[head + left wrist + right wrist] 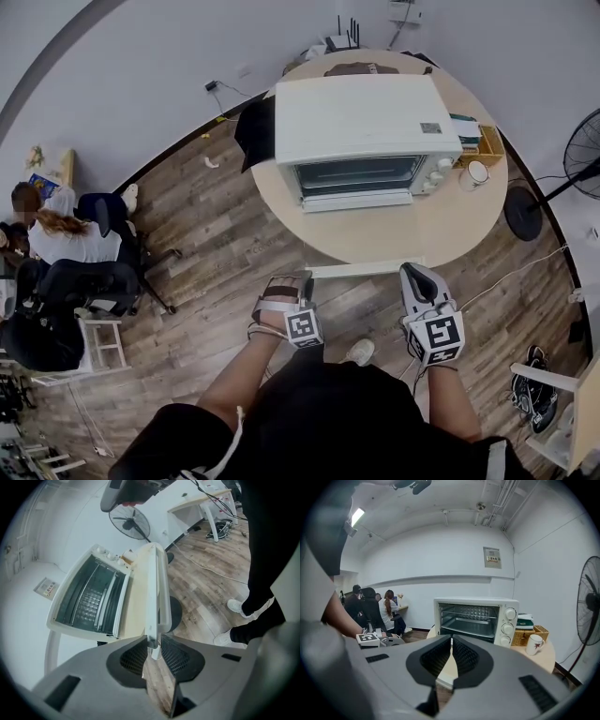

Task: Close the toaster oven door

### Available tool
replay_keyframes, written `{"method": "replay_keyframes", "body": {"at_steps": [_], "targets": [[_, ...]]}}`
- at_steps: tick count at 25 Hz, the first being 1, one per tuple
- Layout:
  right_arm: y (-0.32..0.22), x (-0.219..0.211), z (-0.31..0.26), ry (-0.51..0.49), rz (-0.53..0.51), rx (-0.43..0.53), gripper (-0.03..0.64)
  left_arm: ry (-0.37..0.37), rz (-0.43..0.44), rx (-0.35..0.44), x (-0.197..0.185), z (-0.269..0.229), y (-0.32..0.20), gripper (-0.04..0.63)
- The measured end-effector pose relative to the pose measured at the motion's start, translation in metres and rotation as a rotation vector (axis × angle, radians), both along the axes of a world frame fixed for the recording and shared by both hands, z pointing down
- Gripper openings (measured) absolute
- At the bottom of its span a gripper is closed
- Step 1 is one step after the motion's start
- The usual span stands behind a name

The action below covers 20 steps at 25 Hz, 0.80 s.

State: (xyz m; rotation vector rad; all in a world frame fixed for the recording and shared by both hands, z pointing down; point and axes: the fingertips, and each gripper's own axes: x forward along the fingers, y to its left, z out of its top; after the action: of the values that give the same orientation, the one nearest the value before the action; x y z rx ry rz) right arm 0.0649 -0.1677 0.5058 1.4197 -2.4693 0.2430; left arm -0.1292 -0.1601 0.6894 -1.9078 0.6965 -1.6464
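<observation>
White toaster oven door (pixel 151 583) lay open, clamped in our left gripper (pixel 152 642); our right gripper (pixel 451 645) was closed, empty. We feared its thin edge slipping from that shallow grip

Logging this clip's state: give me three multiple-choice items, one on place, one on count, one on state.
1. The mug stands: A on the floor; B on the table beside the toaster oven; C on a chair.
2. Knobs on the toaster oven: A one; B three; C five.
3. The oven door is: A open; B shut; C removed.
B: the mug sits on the table beside the toaster oven. B: three knobs are stacked on its front. A: racks exposed, left tool shut on the oven door.
</observation>
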Motion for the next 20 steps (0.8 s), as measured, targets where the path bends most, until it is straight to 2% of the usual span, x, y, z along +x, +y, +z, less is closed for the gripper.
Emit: {"method": "replay_keyframes", "body": {"at_steps": [8,20], "targets": [[0.0,0.0,0.001,-0.009,0.009,-0.003,0.007,-0.017,0.003,0.031,-0.001,-0.002,-0.003,0.058],[0.001,-0.004,-0.002,-0.024,0.009,0.001,0.008,0.01,-0.004,0.063,-0.002,-0.018,-0.003,0.051]]}}
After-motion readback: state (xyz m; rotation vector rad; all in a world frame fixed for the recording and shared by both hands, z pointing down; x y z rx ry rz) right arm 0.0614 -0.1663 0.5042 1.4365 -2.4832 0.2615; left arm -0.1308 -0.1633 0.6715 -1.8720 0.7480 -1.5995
